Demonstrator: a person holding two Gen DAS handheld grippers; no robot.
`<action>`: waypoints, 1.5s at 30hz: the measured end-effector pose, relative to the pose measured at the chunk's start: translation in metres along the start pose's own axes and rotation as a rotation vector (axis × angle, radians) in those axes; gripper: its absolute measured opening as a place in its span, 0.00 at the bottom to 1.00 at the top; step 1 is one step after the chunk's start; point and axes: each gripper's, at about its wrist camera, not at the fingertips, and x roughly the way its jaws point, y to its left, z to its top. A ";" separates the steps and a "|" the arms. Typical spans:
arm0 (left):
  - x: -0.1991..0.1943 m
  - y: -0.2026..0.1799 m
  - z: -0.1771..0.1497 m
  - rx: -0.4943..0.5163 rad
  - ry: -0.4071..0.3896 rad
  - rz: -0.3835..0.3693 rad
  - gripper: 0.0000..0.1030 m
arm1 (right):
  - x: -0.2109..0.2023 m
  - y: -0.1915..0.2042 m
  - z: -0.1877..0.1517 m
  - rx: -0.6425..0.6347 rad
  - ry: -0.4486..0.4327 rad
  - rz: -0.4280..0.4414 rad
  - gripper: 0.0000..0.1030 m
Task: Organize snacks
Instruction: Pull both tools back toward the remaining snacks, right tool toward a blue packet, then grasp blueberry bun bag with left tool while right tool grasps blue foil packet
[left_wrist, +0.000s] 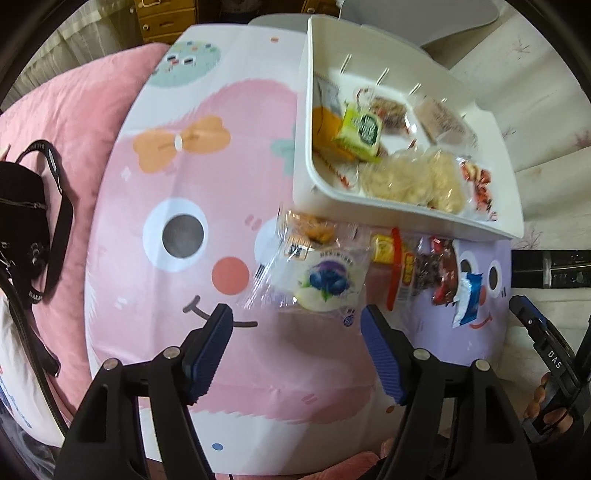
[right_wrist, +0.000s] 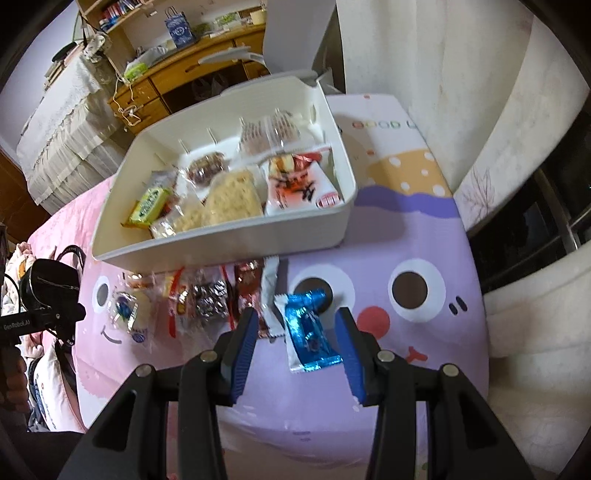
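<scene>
Left gripper (left_wrist: 297, 325): I'm spreading empty jaws by the blueberry packet (left_wrist: 325, 282); crinkly film risks slipping.
Right gripper (right_wrist: 297, 332): I'm straddling, ungripped, the blue wrapper (right_wrist: 308, 325) before the white bin (right_wrist: 221, 243); risking dragging neighbours.

Smooth matt white plastic box (right_wrist: 221, 243). Printed cloth cover (left_wrist: 166, 369), soft and matt. Glossy blue foil packet (right_wrist: 308, 328); clear shiny film on blueberry snack (left_wrist: 325, 284). Ribbed blue rubbery pads (right_wrist: 242, 354) on matt black plastic fingers. Varnished wooden drawers (right_wrist: 177, 81).
</scene>
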 end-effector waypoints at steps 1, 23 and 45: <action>0.004 -0.001 -0.001 -0.004 0.007 0.002 0.70 | 0.003 -0.002 -0.001 0.003 0.011 0.000 0.42; 0.064 -0.022 0.015 -0.030 0.016 0.052 0.76 | 0.076 -0.024 -0.019 -0.003 0.208 0.038 0.42; 0.086 -0.032 0.039 0.002 0.005 0.099 0.77 | 0.087 -0.007 0.005 -0.062 0.189 0.036 0.43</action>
